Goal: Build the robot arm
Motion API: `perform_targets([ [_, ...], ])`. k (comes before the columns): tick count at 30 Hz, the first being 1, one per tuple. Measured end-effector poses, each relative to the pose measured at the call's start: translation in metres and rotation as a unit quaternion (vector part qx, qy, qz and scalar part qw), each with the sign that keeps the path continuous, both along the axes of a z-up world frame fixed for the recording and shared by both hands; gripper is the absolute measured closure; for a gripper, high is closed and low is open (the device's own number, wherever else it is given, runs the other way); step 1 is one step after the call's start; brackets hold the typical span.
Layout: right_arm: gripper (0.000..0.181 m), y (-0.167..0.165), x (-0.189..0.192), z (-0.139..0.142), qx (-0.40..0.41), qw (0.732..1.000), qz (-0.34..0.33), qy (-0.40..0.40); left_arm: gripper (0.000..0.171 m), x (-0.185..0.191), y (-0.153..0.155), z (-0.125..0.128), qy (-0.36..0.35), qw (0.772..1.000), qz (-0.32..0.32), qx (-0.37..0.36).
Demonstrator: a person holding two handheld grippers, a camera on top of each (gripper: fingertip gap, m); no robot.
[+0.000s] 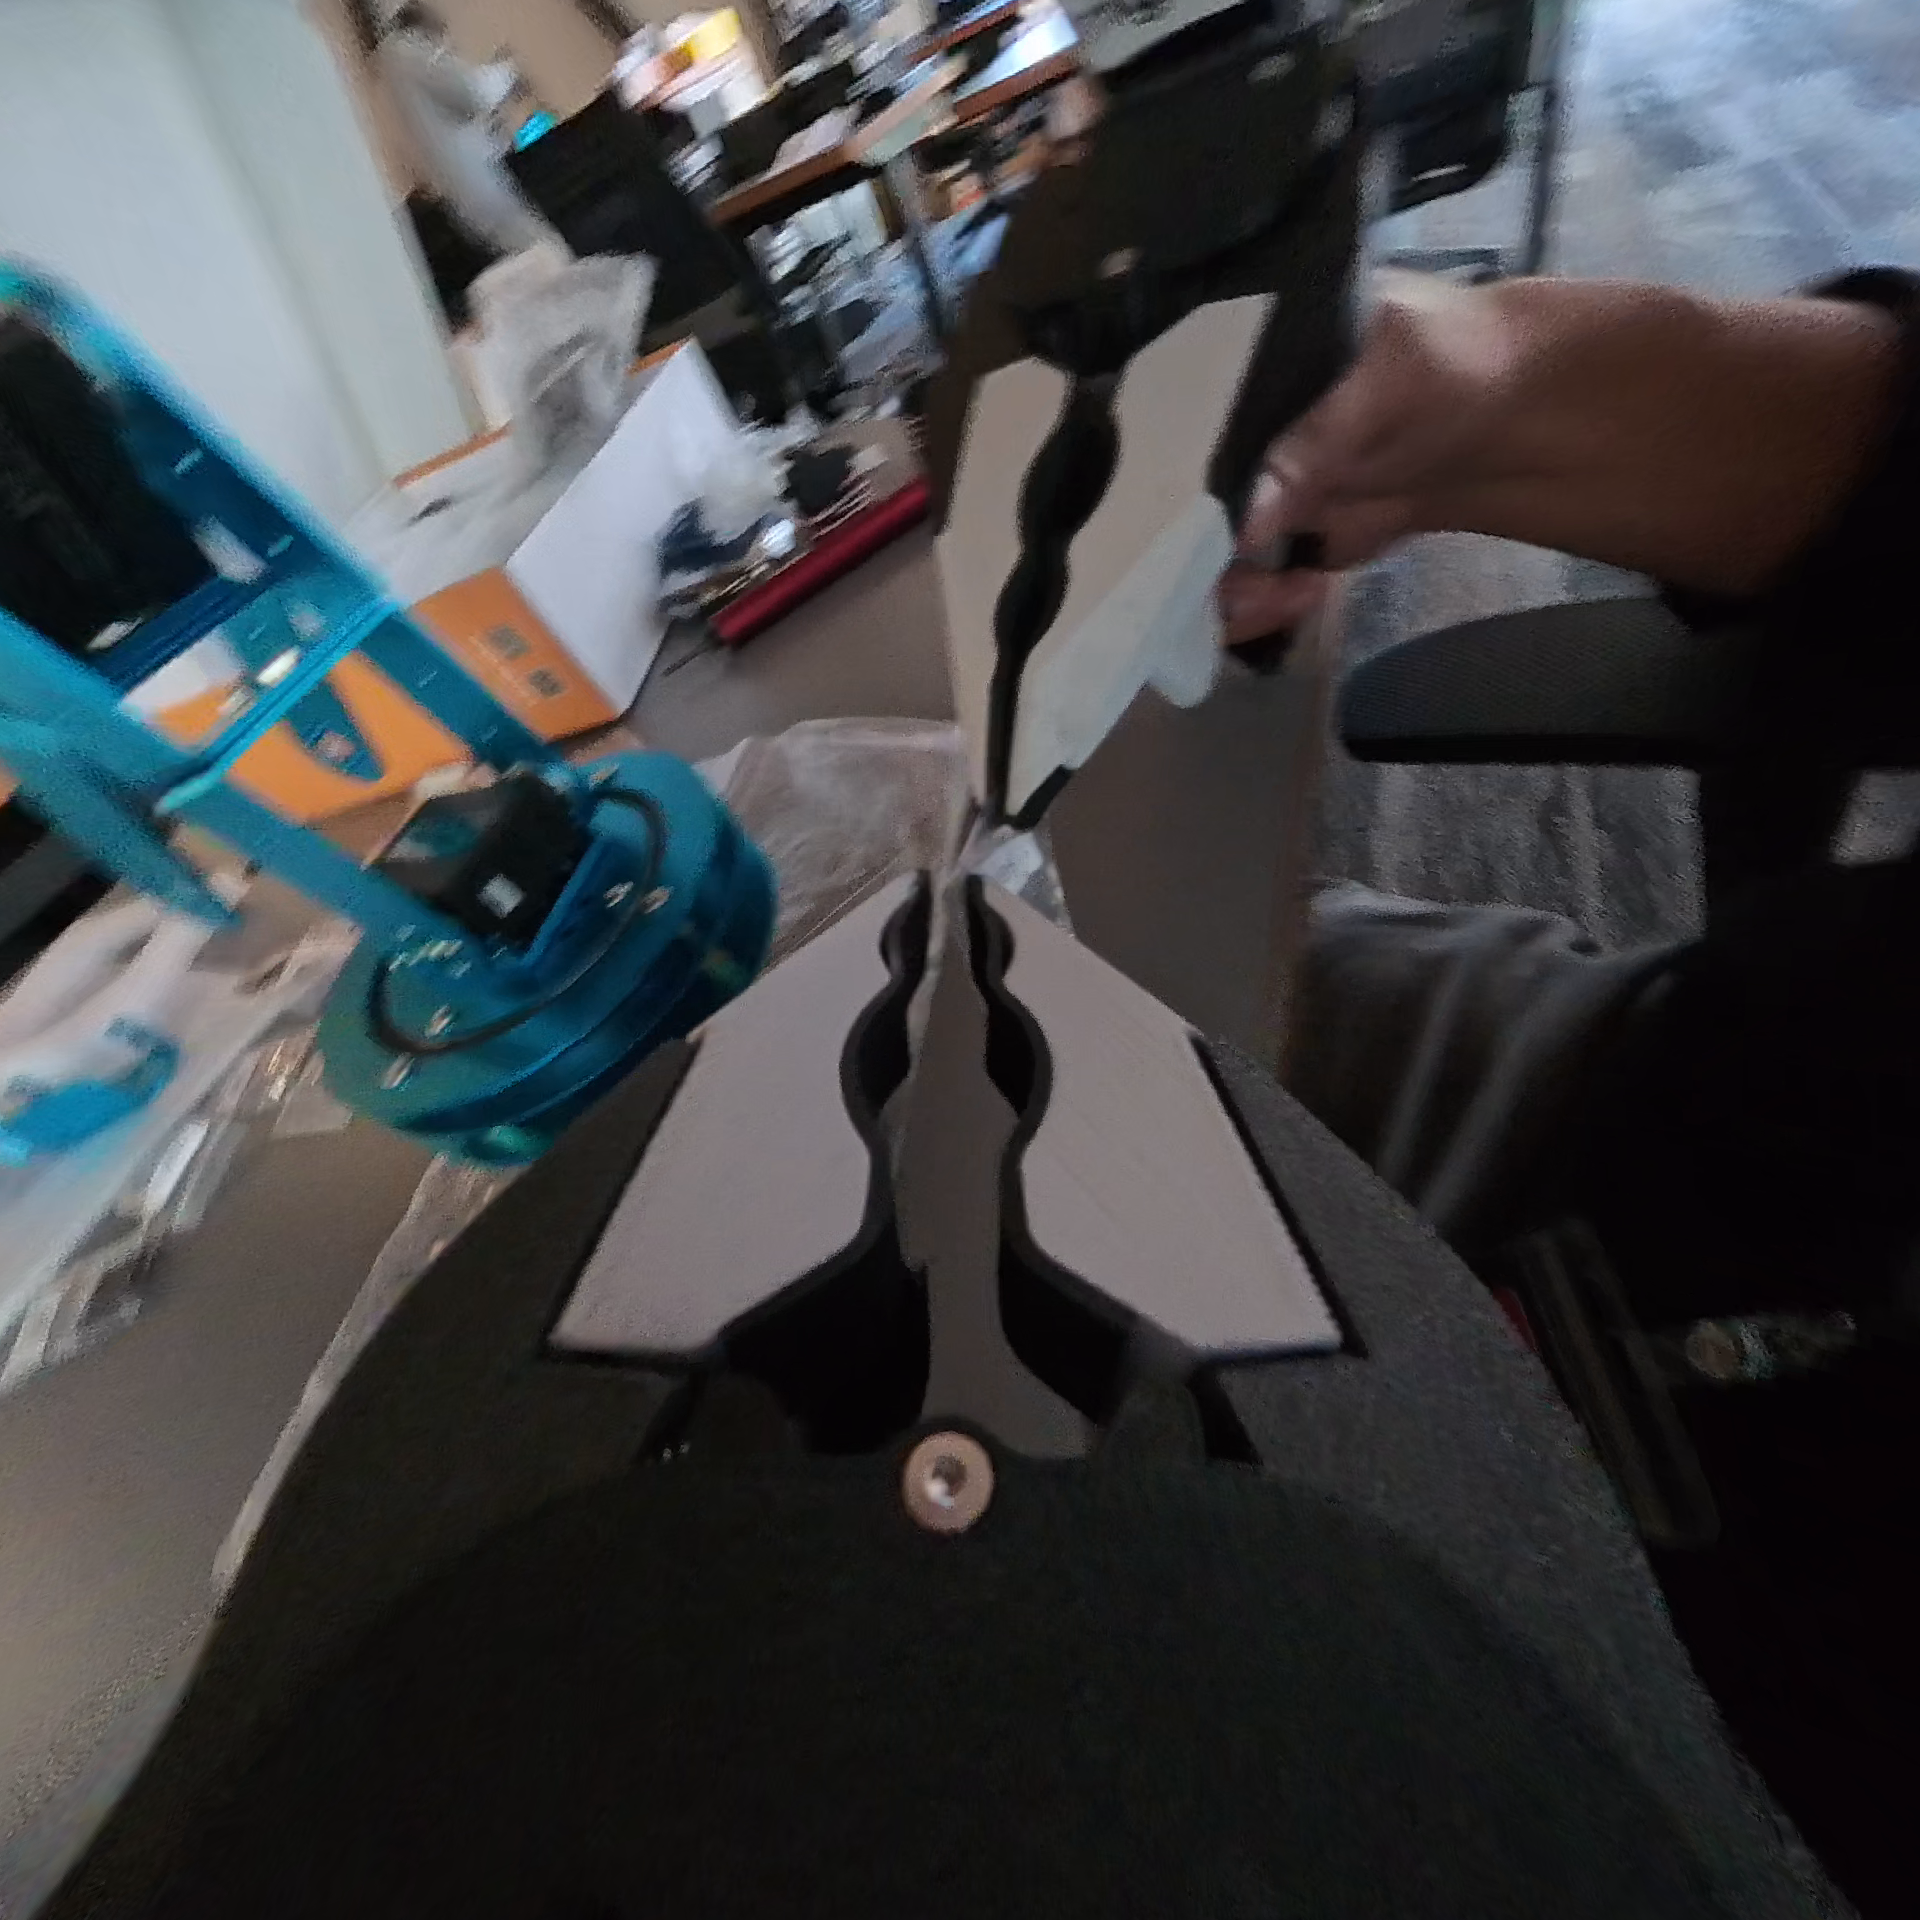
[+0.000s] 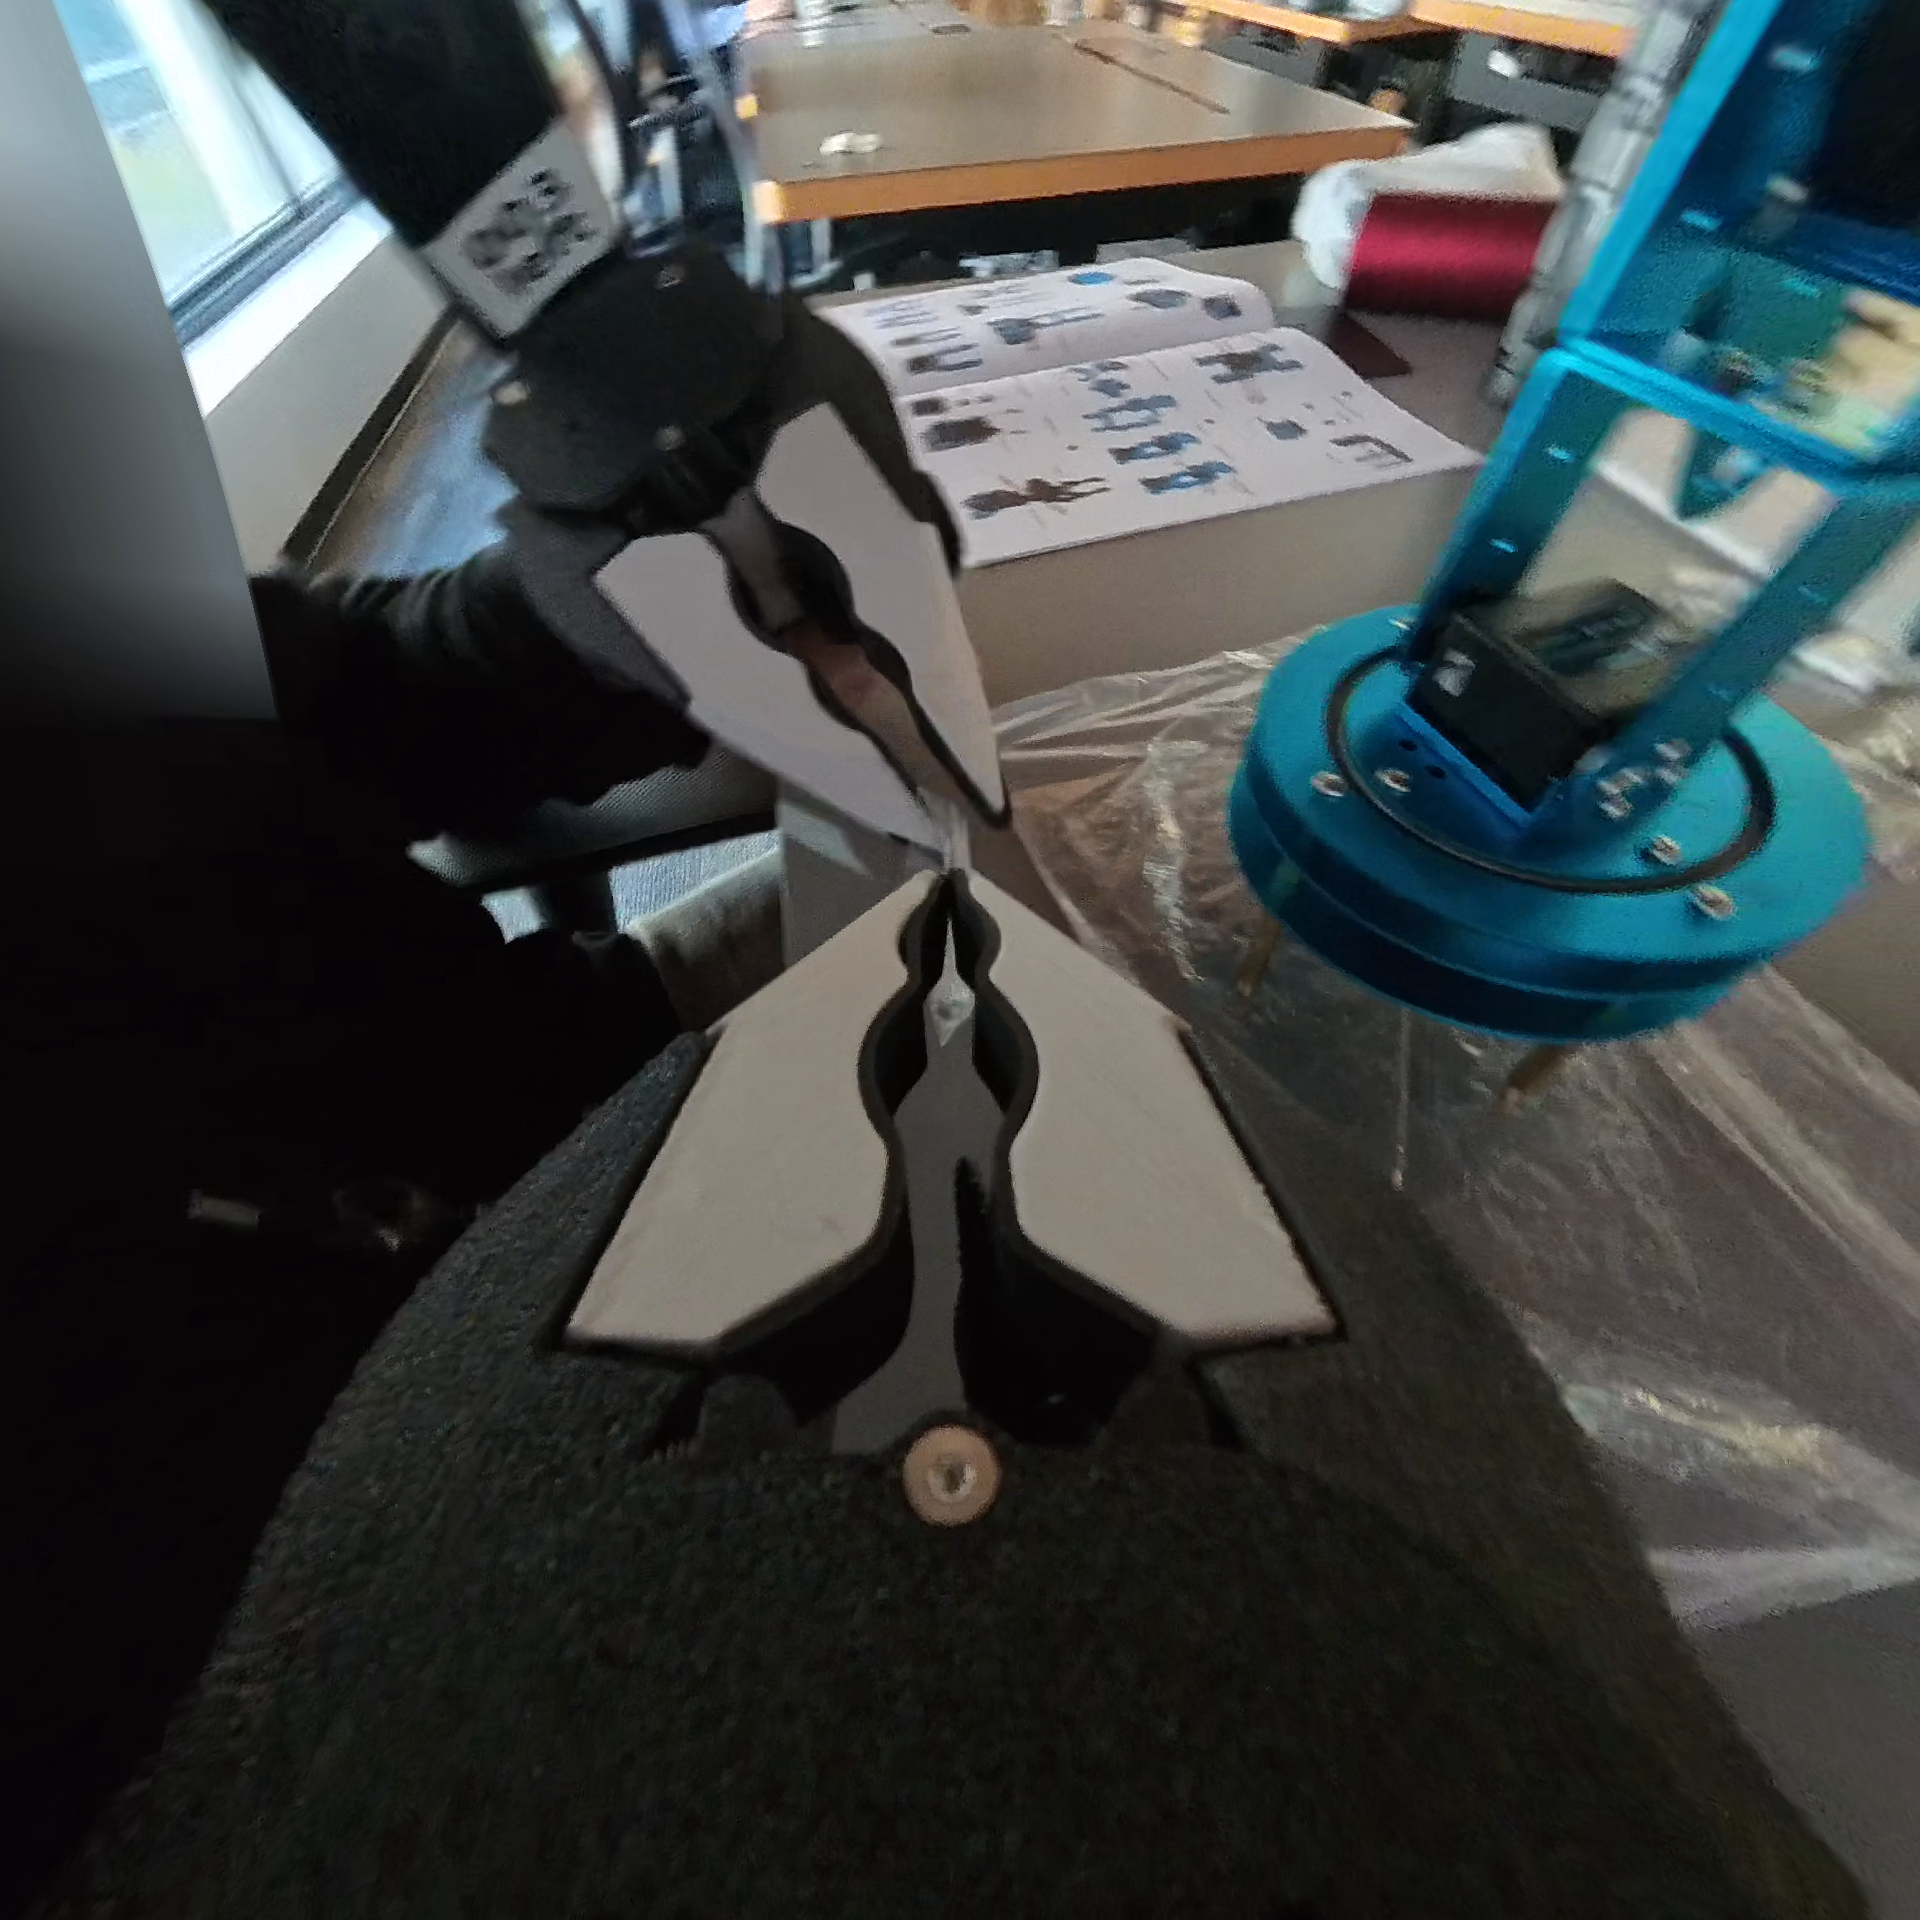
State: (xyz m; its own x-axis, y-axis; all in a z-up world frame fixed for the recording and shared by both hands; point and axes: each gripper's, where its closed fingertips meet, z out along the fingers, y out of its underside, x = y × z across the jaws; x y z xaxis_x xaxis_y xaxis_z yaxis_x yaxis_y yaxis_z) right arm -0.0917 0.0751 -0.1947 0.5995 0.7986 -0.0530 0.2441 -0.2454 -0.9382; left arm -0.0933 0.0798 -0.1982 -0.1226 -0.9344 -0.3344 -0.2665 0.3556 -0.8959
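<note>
While both views are blurred, this much is seen:
Left gripper [image 1: 948, 883]: closed on a small clear packet [image 1: 1003, 857], it seems.
Right gripper [image 2: 951, 883]: pinched on the same packet [image 2: 951, 1003], tip to tip.
Blue turntable base [image 2: 1538, 831]: just beside, on plastic sheet [image 2: 1558, 1247].
Risk: packet may be torn by opposite pulling.

The left gripper [image 1: 948, 883] and the right gripper [image 2: 951, 883] are set tip to tip, with a small plastic packet [image 2: 951, 847] pinched between them. A robot arm base [image 2: 1538, 831] is stood to the right of the tips in the right wrist view, on plastic sheeting [image 2: 1558, 1247] spread over the table [image 2: 1818, 987]. An open booklet [image 2: 1143, 405] is laid behind, on a box [image 2: 1143, 613]. Another desk [image 2: 1039, 114] is placed farther back.
</note>
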Motion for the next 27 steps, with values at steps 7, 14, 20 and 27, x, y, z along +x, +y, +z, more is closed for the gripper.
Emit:
perform_targets([
  [7, 0.181, 0.022, 0.012, 0.011, -0.078, 0.982, -0.076, 0.157, 0.153, 0.001, 0.002, 0.014, -0.043, 0.974, 0.093, -0.199],
  [14, 0.181, 0.009, -0.01, 0.019, -0.124, 0.96, -0.021, 0.249, 0.146, 0.004, -0.01, 0.025, -0.097, 0.931, 0.023, -0.352],
  [20, 0.181, 0.001, -0.019, 0.024, -0.153, 0.942, 0.016, 0.297, 0.159, -0.006, -0.013, 0.029, -0.101, 0.909, -0.021, -0.403],
  [27, 0.181, 0.007, -0.017, 0.014, -0.126, 0.957, -0.027, 0.259, 0.162, -0.009, -0.004, 0.019, -0.077, 0.931, 0.034, -0.356],
])
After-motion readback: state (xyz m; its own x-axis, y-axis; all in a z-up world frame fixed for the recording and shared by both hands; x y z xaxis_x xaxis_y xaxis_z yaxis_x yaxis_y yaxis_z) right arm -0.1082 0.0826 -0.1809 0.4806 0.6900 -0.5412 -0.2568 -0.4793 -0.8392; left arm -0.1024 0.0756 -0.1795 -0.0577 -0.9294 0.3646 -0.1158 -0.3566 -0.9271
